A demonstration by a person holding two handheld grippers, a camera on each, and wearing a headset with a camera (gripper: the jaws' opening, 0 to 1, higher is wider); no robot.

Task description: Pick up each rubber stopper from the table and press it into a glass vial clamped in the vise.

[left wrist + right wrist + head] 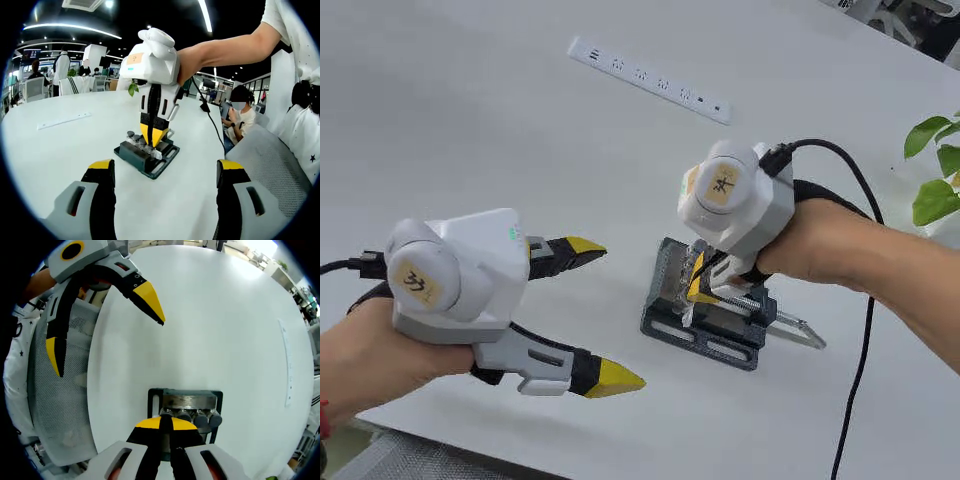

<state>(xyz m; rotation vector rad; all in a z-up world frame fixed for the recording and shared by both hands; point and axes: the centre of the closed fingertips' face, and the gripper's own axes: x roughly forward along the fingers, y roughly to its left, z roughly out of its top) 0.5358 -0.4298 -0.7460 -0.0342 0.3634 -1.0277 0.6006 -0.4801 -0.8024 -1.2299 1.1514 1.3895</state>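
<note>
Stoppers, grey and round, cap a row of vials clamped in the vise, which lies right of centre on the white table in the head view. At the lower left of that view the left gripper has its yellow-tipped jaws spread wide with nothing between them, well apart from the vise. In its own view the same gripper shows its two jaws far apart at the bottom, with the vise between and beyond them. A power strip lies at the upper centre of the head view. The right gripper points down onto the vise, jaws drawn together to a thin slit; in its own view the tips meet at the left end of the row, and whether anything is pinched between them I cannot tell. A black cable trails from it toward the bottom right; green leaves show at the right edge.
</note>
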